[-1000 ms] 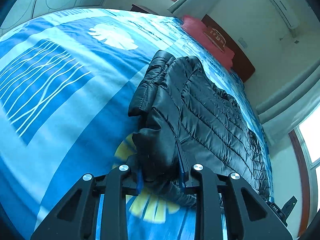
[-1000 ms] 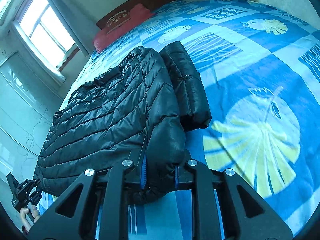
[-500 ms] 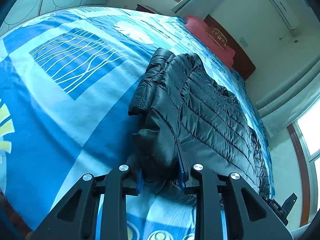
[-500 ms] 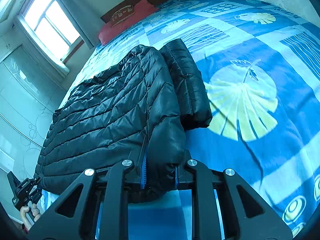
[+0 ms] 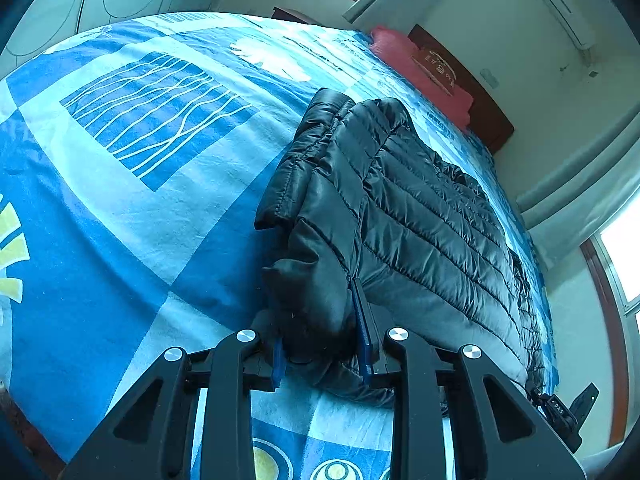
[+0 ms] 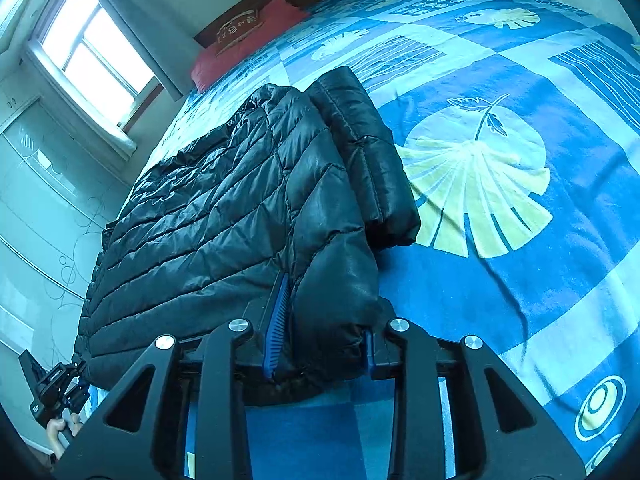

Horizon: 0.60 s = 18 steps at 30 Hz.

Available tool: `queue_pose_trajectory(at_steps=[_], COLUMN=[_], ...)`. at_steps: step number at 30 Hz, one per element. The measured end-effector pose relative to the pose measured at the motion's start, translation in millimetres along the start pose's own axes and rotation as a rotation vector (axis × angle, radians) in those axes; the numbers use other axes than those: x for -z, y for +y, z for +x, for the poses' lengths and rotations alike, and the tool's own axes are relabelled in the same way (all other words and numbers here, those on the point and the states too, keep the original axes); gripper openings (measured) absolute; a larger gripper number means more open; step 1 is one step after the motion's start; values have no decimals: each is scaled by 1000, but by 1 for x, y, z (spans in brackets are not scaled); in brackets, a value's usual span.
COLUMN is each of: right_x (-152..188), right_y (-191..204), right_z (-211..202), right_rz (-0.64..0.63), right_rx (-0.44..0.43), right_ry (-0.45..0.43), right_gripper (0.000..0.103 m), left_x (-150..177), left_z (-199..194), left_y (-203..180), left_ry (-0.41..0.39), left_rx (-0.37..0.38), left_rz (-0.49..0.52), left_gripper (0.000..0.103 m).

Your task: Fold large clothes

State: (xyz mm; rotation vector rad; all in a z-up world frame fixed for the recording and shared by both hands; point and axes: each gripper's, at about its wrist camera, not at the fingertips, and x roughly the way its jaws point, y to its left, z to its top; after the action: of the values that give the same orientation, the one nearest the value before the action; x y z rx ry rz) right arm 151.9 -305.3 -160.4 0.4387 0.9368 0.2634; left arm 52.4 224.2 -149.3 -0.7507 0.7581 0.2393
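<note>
Jacket (image 5: 420,216), black and quilted, lies folded along the near edge of the bed (image 5: 132,216), the left claw (image 5: 320,354) pinching one corner while the right claw (image 6: 320,344) is opening around the other, seemingly to release the finished fold

bed (image 6: 520,300): blue leaf-print cover | black puffer jacket (image 6: 224,216) folded, lying at near edge | red pillow (image 6: 248,40) far end
</note>
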Motion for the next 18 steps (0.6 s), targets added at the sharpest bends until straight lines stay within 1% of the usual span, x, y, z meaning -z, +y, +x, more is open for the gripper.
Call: queue_pose_trajectory(at_steps=[2,4,6,9,12,18], right_x=[1,2,3,5,8,11], right_y=[-3,-7,-10,-15,-18,-21], right_z=[-1,-3,-6,-10,-14,-26], right_rz=[9,25,40,54,63,66], right_rx=[1,3,-2,1,2,17], right_ry=[-2,-3,-4,-5,-6,-8], right_gripper=[35,41,46,51,54,55], left_x=[0,2,3,4,4,4], left_z=[-1,-1,-3,-6,-9,-17], left_y=[1,2,1,3,6,7], left_ry=[0,0,-3,-6,-4,-9], left_rx=[-2,-11,-33,-43,-50,-85], left_rz=[2,6,17,9,3,29], left_gripper=[29,32,39,44,49,59])
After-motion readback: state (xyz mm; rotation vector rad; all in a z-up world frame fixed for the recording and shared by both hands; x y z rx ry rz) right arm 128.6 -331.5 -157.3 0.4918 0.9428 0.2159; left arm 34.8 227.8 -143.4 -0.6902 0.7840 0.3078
